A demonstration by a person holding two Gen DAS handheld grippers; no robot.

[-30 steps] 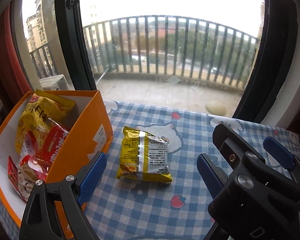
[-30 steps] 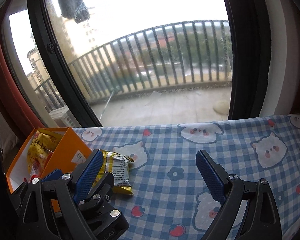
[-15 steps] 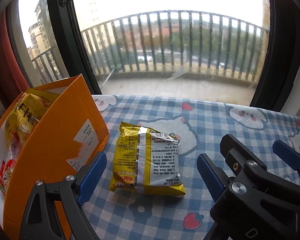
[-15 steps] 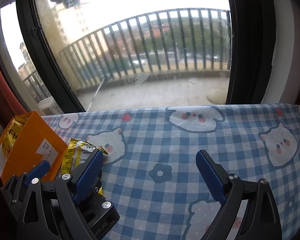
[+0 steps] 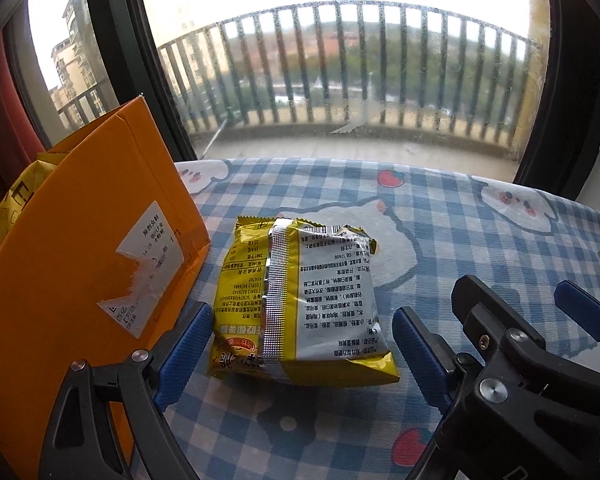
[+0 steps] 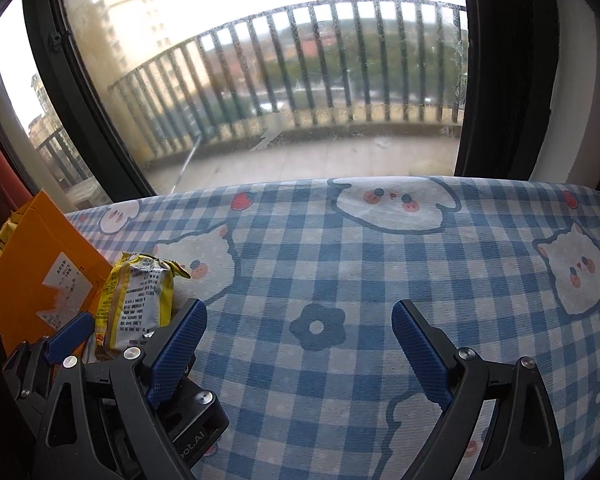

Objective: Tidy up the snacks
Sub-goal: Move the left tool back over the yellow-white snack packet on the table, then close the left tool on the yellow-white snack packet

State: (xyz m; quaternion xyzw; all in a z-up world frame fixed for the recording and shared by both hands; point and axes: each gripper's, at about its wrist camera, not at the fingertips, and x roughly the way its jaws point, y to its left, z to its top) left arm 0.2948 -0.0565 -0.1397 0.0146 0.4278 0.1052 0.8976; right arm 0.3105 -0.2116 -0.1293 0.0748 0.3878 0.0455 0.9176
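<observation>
A yellow and silver snack packet lies back side up on the blue checked tablecloth, just right of an orange box. My left gripper is low over it with a blue pad on each side of its near end. The jaws are closing with the packet between them, and the pads do not press on it. My right gripper stands open over bare cloth to the right, with nothing between its fingers. In the right wrist view the packet shows beside the box.
Another yellow packet pokes out of the top of the orange box. A window with a dark frame runs right behind the table's far edge. The cloth stretches on to the right of the packet.
Both grippers have sunk toward the table. The left one has come closer to the packet, which now lies between its pads. The inside of the box has dropped out of sight.
</observation>
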